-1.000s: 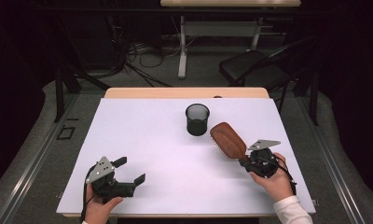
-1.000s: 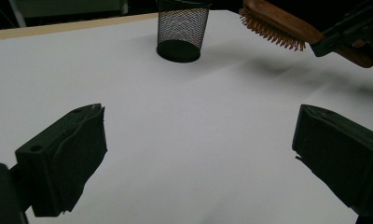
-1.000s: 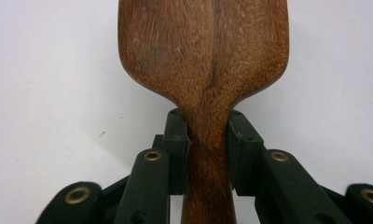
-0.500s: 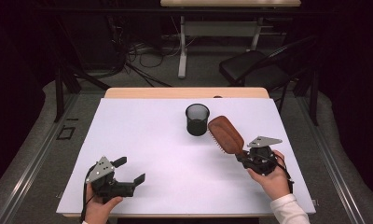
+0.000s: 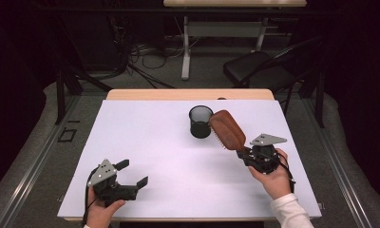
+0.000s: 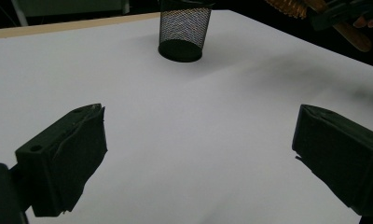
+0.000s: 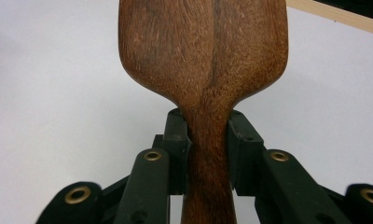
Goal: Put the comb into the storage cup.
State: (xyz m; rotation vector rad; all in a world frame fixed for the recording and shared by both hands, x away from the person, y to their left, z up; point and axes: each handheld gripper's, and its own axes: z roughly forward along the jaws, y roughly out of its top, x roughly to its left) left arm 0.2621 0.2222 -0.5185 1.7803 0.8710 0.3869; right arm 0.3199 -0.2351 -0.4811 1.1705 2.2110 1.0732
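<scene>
A brown wooden hairbrush (image 5: 227, 129) hangs above the white table, its head beside the rim of a black mesh cup (image 5: 200, 121). My right gripper (image 5: 245, 154) is shut on the brush's handle; in the right gripper view the pads clamp the narrow neck of the hairbrush (image 7: 208, 60) from both sides. My left gripper (image 5: 132, 174) rests near the front left of the table, open and with nothing between its jaws. From the left gripper view the mesh cup (image 6: 183, 29) stands upright ahead, with the brush's bristles (image 6: 292, 6) at the top right.
The white table top (image 5: 145, 137) has a wooden edge along its far side. A black chair (image 5: 254, 69), cables and a table leg stand on the floor beyond. Dark floor drops off on both sides.
My right gripper has carried the hairbrush a little up and left, so its head is now close against the mesh cup. The left gripper has stayed put.
</scene>
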